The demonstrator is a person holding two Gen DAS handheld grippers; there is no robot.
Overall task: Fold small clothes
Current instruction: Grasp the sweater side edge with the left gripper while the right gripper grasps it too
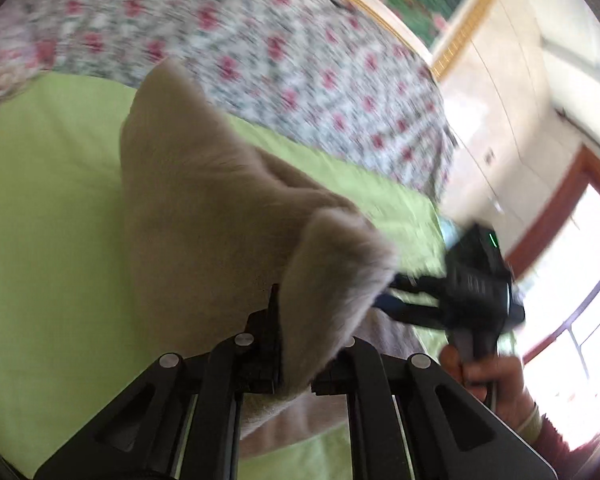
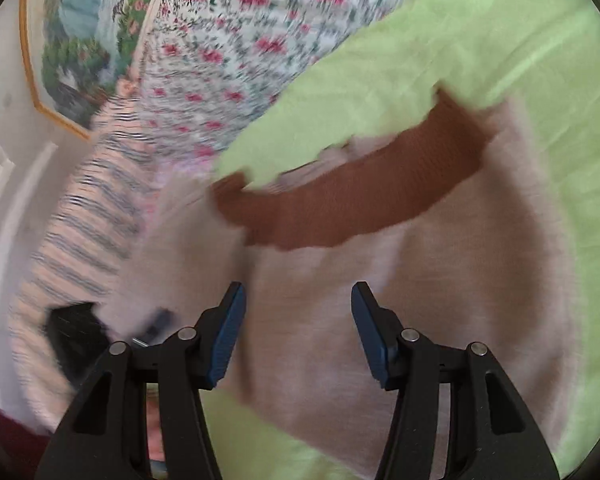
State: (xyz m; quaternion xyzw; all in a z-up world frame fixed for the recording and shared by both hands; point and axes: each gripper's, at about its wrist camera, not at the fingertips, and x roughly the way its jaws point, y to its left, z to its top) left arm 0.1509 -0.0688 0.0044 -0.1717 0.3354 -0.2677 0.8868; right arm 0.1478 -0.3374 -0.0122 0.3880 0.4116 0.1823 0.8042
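Closest in the left wrist view, the left tool (image 1: 296,344) is clamped on a lifted fold of the beige fleece garment (image 1: 204,208), its jaws drawn together with the cloth pinched between them. In the right wrist view the right tool (image 2: 298,332) hangs just above the same garment (image 2: 440,300) with its jaws standing apart and nothing between them; its blue pads (image 2: 228,340) touch no cloth as far as the blur lets me tell.

The garment looks light, soft and floppy: it drapes from the pinch and sags toward the green sheet (image 1: 52,208) beneath, so it will probably follow wherever an edge is carried and bunch if gripped mid-panel. The best holds seem to be the hems and corners, or the firmer brown ribbed band (image 2: 340,196) across its far end.

Beyond the sheet lies a floral bedspread (image 1: 228,52), and a striped cloth (image 2: 84,220) trails at the left of the right wrist view. Further back a framed picture (image 2: 80,48) hangs on the wall.

Count: one fleece garment, one brown band, two tools, one striped cloth, one green sheet.
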